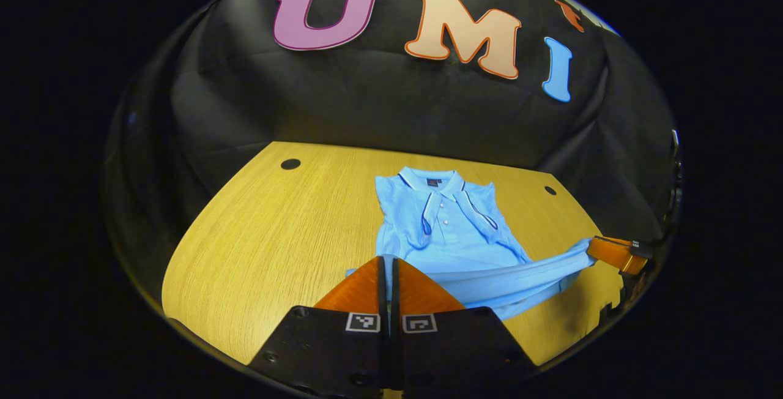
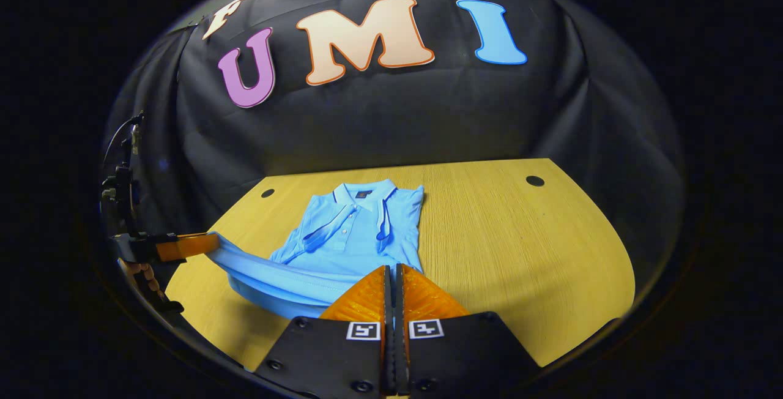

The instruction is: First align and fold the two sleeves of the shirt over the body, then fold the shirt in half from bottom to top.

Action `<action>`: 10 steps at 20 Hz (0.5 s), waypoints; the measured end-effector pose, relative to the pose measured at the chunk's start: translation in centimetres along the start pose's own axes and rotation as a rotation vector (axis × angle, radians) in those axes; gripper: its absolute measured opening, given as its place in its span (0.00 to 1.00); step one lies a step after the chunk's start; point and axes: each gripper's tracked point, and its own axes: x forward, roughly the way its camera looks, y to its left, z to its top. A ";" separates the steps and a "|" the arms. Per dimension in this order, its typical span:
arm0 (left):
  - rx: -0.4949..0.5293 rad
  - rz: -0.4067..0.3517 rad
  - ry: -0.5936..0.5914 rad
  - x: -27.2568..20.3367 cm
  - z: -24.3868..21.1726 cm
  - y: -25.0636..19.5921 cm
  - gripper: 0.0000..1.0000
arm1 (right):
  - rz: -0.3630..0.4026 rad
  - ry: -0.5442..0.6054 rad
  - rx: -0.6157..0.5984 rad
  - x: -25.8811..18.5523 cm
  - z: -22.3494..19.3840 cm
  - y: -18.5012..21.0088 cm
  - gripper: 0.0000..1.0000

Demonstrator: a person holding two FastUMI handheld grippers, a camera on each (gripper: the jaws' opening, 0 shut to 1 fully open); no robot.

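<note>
A light blue polo shirt (image 1: 449, 231) lies collar-far on the wooden table (image 1: 275, 234), both sleeves folded in over its chest. My left gripper (image 1: 387, 259) is shut on one corner of the bottom hem. In the same view, my right gripper (image 1: 593, 246) pinches the other corner at the right. The hem hangs stretched between them, raised off the table. In the right gripper view the shirt (image 2: 358, 234) lies ahead, my right gripper (image 2: 392, 267) is shut on the hem, and the left gripper (image 2: 214, 241) holds the far corner at the left, a hand behind it.
The table (image 2: 520, 246) has bare wood on both sides of the shirt. Small round holes sit near its back corners (image 1: 290, 164) (image 2: 535, 180). Black cloth walls close in the back and sides. The near table edge lies just under both grippers.
</note>
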 end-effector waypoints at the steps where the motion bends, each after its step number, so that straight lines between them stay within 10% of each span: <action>1: 0.004 0.003 -0.006 0.9 1.0 0.0 0.00 | 0.002 -0.007 0.001 1.1 0.8 -0.1 0.03; 10: -0.004 0.056 -0.047 10.5 7.4 1.3 0.00 | 0.018 -0.070 0.039 12.4 7.6 -0.5 0.02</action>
